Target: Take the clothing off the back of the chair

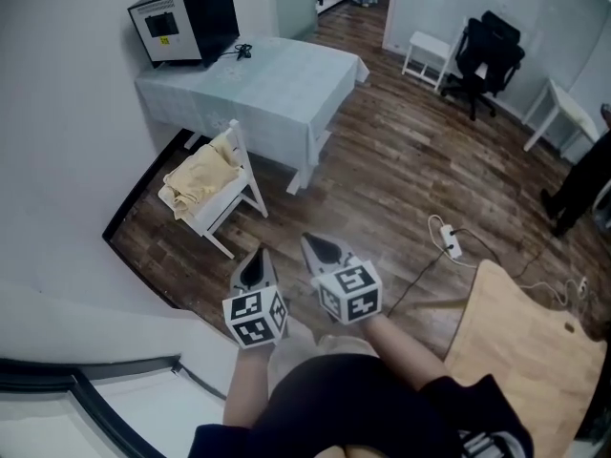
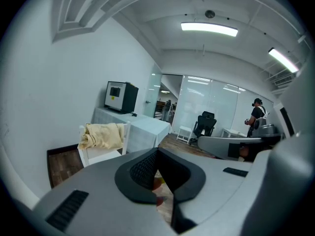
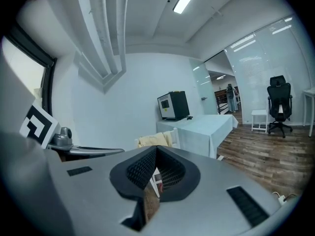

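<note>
Holding both tongs low in front of me, I see the left gripper (image 1: 256, 258) and the right gripper (image 1: 317, 244) with jaws pressed together, nothing pinched in either. They sit side by side on the near side of the white chair (image 1: 232, 201), well apart from it and aimed roughly its way. The yellow clothing (image 1: 199, 175) lies bunched over the chair's back and spills onto its seat, untouched. Just beyond the chair stands a table (image 1: 286, 93) under a pale cloth, with a black box (image 1: 191, 15) on top.
</note>
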### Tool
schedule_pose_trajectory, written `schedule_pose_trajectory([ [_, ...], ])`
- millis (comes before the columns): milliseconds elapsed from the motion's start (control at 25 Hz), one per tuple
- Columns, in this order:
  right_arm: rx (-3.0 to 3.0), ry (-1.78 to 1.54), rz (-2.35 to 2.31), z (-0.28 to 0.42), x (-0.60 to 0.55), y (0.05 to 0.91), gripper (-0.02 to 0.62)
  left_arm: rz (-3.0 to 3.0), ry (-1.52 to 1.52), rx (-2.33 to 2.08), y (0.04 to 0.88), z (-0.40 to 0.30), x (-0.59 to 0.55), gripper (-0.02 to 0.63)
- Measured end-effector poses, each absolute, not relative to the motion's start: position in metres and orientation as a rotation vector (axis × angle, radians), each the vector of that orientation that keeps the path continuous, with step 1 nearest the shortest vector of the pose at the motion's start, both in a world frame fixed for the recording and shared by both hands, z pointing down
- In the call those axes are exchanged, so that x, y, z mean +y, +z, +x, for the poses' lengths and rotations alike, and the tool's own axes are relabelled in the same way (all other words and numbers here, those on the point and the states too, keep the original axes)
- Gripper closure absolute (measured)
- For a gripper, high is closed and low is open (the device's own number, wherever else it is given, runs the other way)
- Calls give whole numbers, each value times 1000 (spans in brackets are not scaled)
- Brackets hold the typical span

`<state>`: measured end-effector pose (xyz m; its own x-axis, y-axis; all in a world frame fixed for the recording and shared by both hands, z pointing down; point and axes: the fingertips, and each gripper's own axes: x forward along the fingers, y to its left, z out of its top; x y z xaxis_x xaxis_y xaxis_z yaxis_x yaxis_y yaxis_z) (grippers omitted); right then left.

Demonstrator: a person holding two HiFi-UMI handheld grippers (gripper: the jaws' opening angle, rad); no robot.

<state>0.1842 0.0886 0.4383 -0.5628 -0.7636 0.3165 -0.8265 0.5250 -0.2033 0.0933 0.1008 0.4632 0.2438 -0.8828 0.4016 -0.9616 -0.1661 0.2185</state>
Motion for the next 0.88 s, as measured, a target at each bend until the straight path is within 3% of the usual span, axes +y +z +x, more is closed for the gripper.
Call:
schedule_pose_trajectory([
  [880, -2535, 470, 1237, 76, -17, 462, 584, 2048, 235, -1679, 485, -9, -12, 611],
])
